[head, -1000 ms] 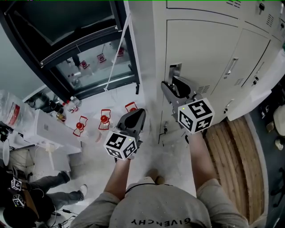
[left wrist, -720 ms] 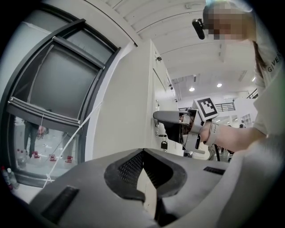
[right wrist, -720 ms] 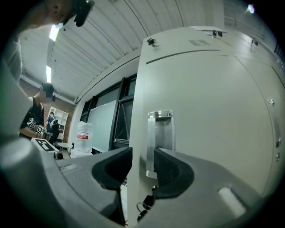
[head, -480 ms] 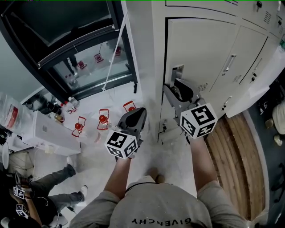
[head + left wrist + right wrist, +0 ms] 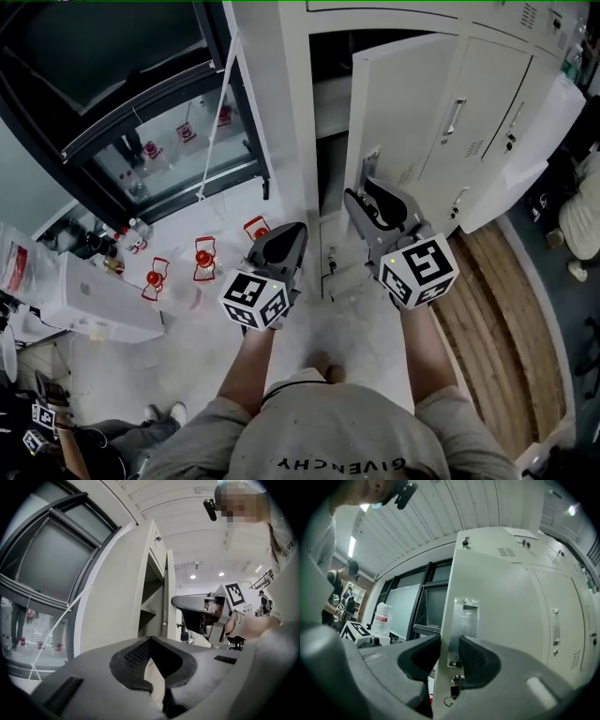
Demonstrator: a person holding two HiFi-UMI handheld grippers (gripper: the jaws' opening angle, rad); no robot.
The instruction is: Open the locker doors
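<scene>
The right gripper [image 5: 449, 656] has its fingers [image 5: 478, 660] clenched on the free edge of the locker door [image 5: 501, 597] at the recessed handle [image 5: 464, 625], having just been closing. A key [image 5: 454, 684] hangs in the lock below. The left gripper [image 5: 151, 641], fingers pressed together on nothing, hovers left of the cabinet.

The door stands partly open, so the pull is likely under way. Next comes a steady arc about the right-hand hinges, then the shut doors [image 5: 487, 103] further right. Readable print: "GIVENCHY" on the person's shirt [image 5: 337, 464].
</scene>
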